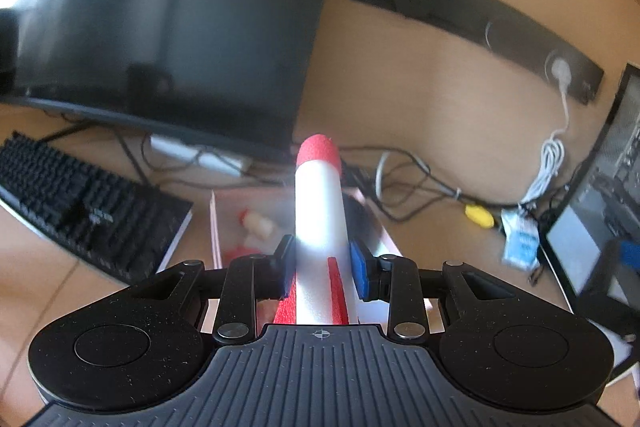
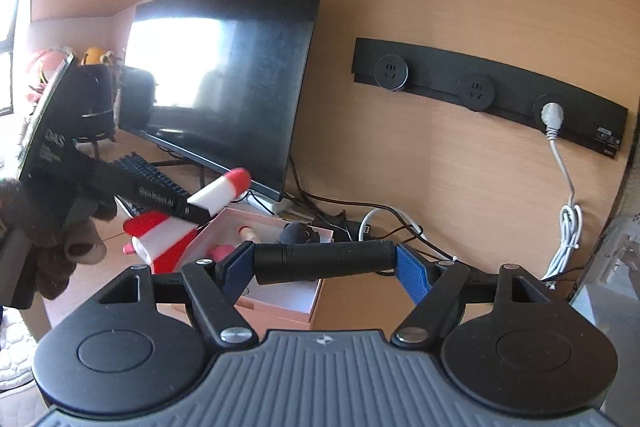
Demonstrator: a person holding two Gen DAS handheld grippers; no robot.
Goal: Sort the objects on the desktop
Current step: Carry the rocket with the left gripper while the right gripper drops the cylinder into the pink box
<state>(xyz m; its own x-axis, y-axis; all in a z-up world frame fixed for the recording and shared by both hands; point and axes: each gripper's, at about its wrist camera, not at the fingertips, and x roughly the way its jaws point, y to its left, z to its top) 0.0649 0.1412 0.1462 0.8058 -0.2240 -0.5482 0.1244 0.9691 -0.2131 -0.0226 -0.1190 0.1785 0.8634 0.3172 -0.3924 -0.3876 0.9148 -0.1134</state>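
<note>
At the far left of the left wrist view a black keyboard (image 1: 80, 215) lies on the wooden bench (image 1: 440, 247), under the lower edge of a dark monitor (image 1: 160, 27). Just right of the keyboard sits an open pink box (image 1: 214, 227) with small red and cream items inside, too blurred to name. Above the box the left claw (image 1: 322, 267) is clamped tight on a white foam rocket (image 1: 318, 211), its pads pressing both sides of the body, the red nose pointing away from the camera and a red fin showing by the pads. Further right, cables (image 1: 420, 183) run along the back of the bench, with a small yellow object (image 1: 478, 215) among them. On the wall above is a black socket strip (image 1: 460, 15) with a white plug (image 1: 560, 69) in it.

In the right wrist view a gloved hand (image 2: 52, 239) at the left carries the left claw and the rocket (image 2: 216, 195), held tilted over the box (image 2: 296, 307). A dark plush item (image 2: 298, 233) lies at the box's far edge. In the middle, the right claw (image 2: 324, 265) stands fairly wide, gripping a black cylinder (image 2: 324, 261) crosswise by its two ends, above the box's near side.
</note>
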